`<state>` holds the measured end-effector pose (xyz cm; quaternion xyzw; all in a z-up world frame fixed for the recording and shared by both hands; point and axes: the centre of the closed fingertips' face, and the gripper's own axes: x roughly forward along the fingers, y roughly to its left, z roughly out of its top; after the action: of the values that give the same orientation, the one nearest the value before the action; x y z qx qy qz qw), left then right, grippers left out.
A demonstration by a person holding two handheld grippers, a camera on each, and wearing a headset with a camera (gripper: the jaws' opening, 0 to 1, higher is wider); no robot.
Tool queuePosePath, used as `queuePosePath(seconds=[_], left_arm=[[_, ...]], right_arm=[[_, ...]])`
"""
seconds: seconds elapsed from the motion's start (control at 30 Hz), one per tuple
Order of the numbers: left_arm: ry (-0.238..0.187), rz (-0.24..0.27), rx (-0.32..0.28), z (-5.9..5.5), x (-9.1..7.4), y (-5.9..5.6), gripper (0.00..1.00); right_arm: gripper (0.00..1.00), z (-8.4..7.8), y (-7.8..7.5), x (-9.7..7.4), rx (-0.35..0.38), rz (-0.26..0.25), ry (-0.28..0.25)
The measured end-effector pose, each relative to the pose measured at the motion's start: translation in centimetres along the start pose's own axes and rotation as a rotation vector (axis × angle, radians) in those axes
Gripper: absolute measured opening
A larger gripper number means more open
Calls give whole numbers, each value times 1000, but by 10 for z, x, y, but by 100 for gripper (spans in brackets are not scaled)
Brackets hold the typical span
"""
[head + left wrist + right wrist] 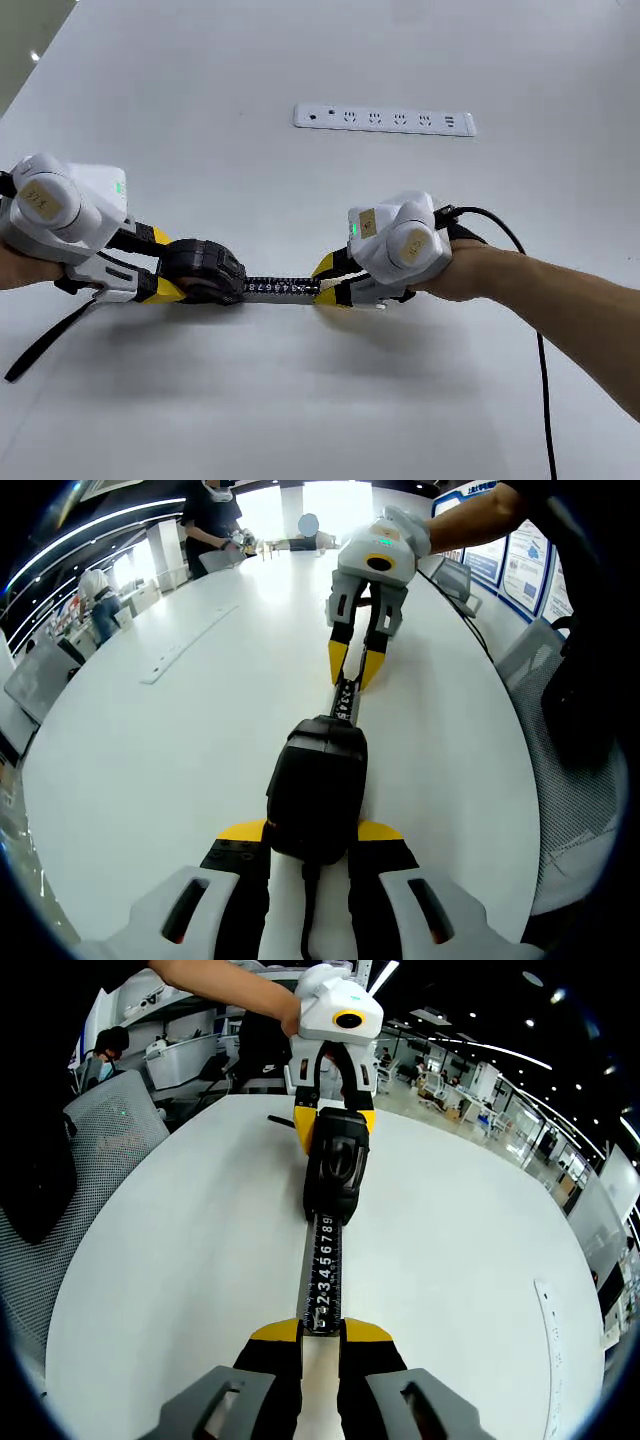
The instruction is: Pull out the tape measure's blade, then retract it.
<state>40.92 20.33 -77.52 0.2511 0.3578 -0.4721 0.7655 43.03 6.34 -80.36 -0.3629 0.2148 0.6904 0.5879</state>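
A black tape measure (203,271) lies low over the white table, its case clamped between the yellow-tipped jaws of my left gripper (172,268). In the left gripper view the case (318,785) sits right between that gripper's jaws (312,832). A short stretch of black blade (282,287) with white numbers runs from the case to my right gripper (324,282), which is shut on the blade's end. The right gripper view shows the blade (324,1278) leading from its jaws (321,1331) up to the case (335,1167).
A white power strip (384,119) lies flat at the far side of the table (300,400). A black cable (541,340) trails from the right gripper along the person's arm. A black strap (45,340) hangs from the left gripper.
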Motion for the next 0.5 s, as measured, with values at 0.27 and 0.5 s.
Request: queuePosePath(seconds=[0.27,0.5], left_arm=[[0,0,-2,0,0,0,24],[2,-2,-3,0,1,0,24]], right_arm=[[9,-7,0,-5,0,-6,9],[9,-14,0,-10,3,-10,22]])
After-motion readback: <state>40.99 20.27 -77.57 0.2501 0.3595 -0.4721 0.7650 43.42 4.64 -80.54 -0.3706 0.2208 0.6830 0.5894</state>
